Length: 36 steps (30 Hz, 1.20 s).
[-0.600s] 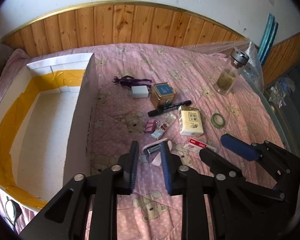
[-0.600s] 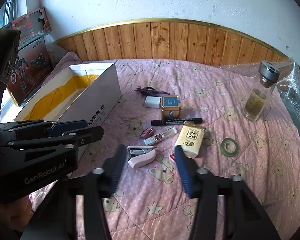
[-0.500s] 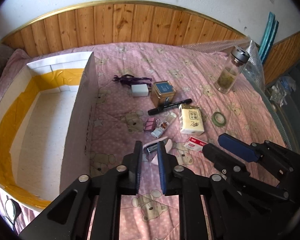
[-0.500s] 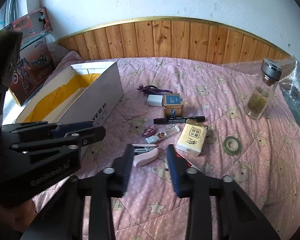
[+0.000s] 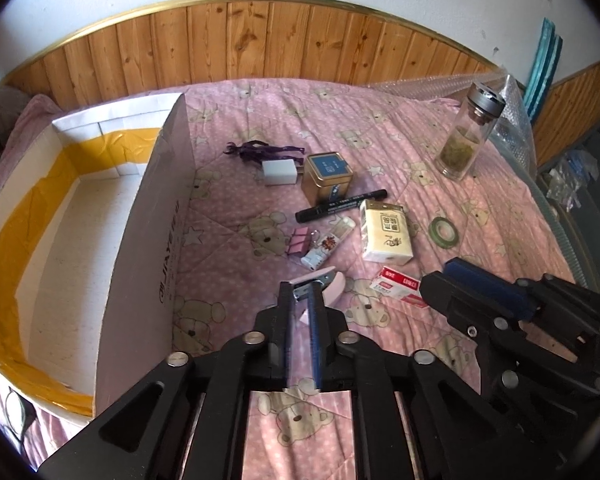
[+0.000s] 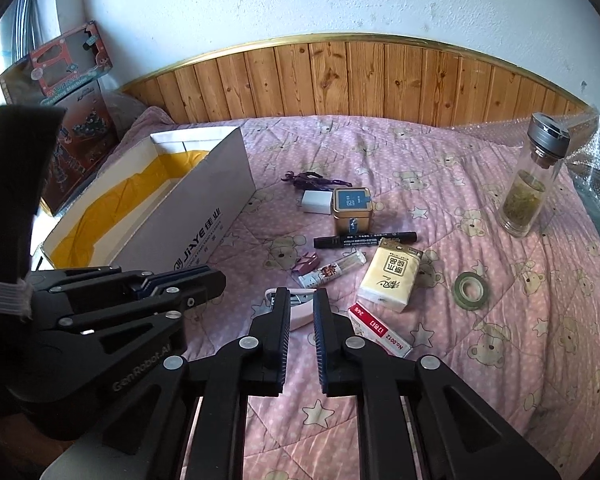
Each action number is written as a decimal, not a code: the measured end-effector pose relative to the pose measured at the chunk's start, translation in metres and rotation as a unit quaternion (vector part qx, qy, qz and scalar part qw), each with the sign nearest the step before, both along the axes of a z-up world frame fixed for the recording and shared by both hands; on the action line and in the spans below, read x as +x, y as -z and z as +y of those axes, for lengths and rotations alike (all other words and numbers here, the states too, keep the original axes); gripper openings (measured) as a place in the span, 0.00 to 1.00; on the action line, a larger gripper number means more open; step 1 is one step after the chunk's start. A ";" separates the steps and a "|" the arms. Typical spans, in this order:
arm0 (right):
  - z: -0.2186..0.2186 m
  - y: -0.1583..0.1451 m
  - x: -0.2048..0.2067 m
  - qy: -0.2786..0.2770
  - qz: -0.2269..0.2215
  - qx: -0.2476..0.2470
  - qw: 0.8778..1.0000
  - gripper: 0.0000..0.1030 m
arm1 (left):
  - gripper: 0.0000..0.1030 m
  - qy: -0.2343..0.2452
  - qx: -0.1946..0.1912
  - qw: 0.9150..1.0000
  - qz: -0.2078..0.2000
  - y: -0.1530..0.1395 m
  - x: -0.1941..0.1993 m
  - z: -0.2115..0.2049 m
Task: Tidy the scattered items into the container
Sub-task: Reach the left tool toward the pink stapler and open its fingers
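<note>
**Both grippers poised over the scattered items, box empty**

Both wrist views show a pink quilted bed with the open white box, lined in yellow tape, on the left and nothing visible inside it. The items lie in a loose cluster to its right: a purple ribbon, white charger, gold tin, black marker, pink binder clip, slim printed tube, tissue pack, roll of tape, red staple box and pink stapler. A glass bottle stands apart, near the far right edge.

The left gripper and right gripper both hover above the quilt with jaws narrowed to a slim gap, nothing between them. Each points down toward the stapler, the nearest item.

The step in hand appears to be the first pick. To do it well, only one gripper should take the stapler, since the two crowd each other here. Its jaws must widen first, then descend across the stapler's narrow sides and close firmly; the soft quilt will yield under pressure
</note>
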State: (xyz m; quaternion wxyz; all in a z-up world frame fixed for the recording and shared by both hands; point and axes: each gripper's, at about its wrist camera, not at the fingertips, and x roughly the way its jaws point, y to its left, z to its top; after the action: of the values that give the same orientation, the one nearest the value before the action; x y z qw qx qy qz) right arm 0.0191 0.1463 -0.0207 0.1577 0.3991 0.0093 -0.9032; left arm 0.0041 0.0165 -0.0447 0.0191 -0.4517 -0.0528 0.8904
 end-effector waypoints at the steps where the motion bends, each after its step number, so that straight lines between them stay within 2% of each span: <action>1: 0.001 0.000 0.000 0.003 0.001 -0.001 1.000 0.30 | 0.24 0.000 -0.004 1.000 0.001 0.000 0.000 0.000; 4: 0.006 0.001 -0.002 0.015 0.002 -0.002 1.000 0.42 | 0.36 -0.005 -0.005 1.000 0.001 0.001 -0.003 -0.006; 8: 0.012 0.005 -0.008 0.021 -0.006 -0.012 1.000 0.53 | 0.42 0.008 0.000 1.000 0.002 0.004 -0.004 -0.009; 20: 0.028 0.031 -0.025 0.027 -0.037 -0.010 0.999 0.59 | 0.43 0.050 0.014 0.998 -0.023 0.028 -0.018 0.001; 30: 0.060 0.062 -0.042 0.048 -0.093 -0.021 0.994 0.59 | 0.43 0.090 0.017 0.995 -0.049 0.049 -0.030 0.016; 36: 0.058 0.084 -0.047 0.012 -0.112 -0.029 0.993 0.59 | 0.43 0.080 0.021 0.994 -0.068 0.067 -0.046 0.010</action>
State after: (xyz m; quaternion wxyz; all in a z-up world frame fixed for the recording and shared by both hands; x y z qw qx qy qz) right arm -0.0277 0.2046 -0.1046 0.1582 0.4928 -0.0392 -0.8547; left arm -0.0421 0.0266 -0.1122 0.0958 -0.5137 -0.0361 0.8519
